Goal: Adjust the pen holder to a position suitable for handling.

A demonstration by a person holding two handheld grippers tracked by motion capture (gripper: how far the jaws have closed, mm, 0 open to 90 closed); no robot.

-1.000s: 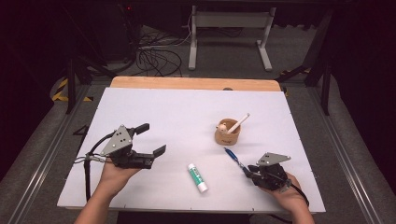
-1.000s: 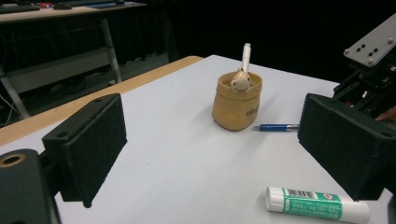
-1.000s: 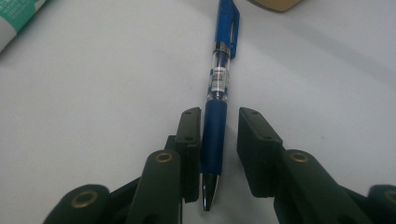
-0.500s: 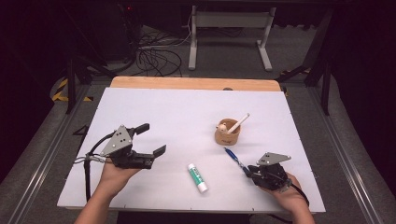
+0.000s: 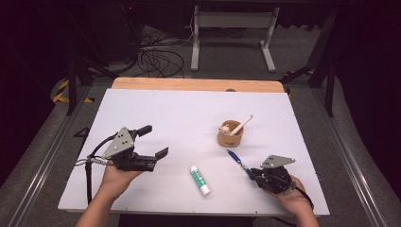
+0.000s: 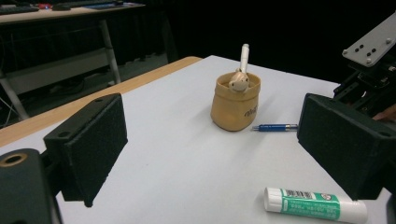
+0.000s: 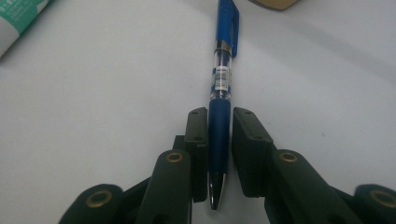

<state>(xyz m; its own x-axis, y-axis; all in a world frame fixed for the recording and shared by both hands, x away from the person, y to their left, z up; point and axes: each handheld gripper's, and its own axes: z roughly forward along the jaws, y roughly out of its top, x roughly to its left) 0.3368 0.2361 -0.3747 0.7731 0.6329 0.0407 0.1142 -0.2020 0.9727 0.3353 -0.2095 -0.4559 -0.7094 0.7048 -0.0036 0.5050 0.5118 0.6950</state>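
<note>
A blue pen (image 5: 235,158) lies on the white tabletop (image 5: 165,109) in front of a tan cup (image 5: 230,135). My right gripper (image 5: 249,172) is at the pen's near end; in the right gripper view its two jaws press the pen's (image 7: 222,84) dark grip from both sides, so the right gripper (image 7: 219,126) is shut on it. The cup holds a white pen (image 5: 241,124) and a small figure. My left gripper (image 5: 153,140) is held low at the left, wide open and empty, facing the cup (image 6: 234,105) and the pen (image 6: 273,127).
A green-and-white glue stick (image 5: 199,179) lies between the two grippers near the front edge; it also shows in the left gripper view as the glue stick (image 6: 315,205). A wooden strip (image 5: 198,84) borders the table's far edge. Floor cables and a desk frame lie beyond.
</note>
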